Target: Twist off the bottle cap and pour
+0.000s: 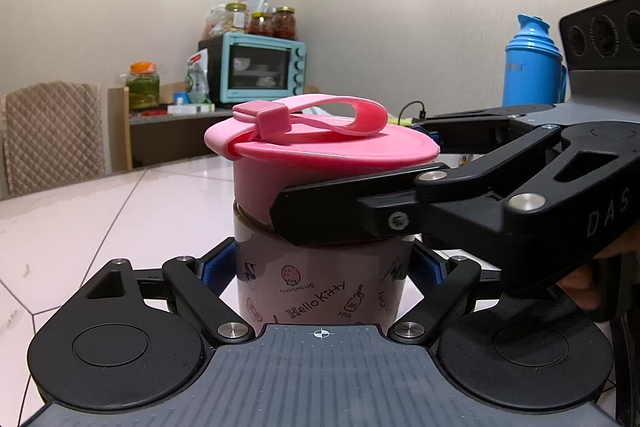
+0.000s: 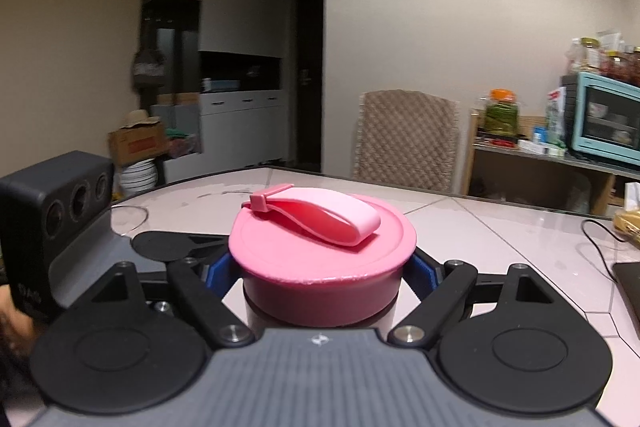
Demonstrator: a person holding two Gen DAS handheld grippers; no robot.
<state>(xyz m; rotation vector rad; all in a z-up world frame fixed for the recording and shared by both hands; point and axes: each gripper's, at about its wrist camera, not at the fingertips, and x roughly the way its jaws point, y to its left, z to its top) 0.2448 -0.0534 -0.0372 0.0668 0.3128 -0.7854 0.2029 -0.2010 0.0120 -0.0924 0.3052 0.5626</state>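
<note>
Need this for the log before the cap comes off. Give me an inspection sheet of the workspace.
Surface: white tiled table, glossy.
Job's things: bottle upright, Hello Kitty print; pink cap on it, strap lying flat on top. No vessel to pour into seen.
Clutter: bag and a dark flat thing at the table's right edge.
Grippers: left gripper shut on the bottle body; right gripper shut on the cap.
Cables: black cable near the bag; thin wire far left.
Surroundings: chair, teal oven with jars on top, blue flask, cupboards.
</note>
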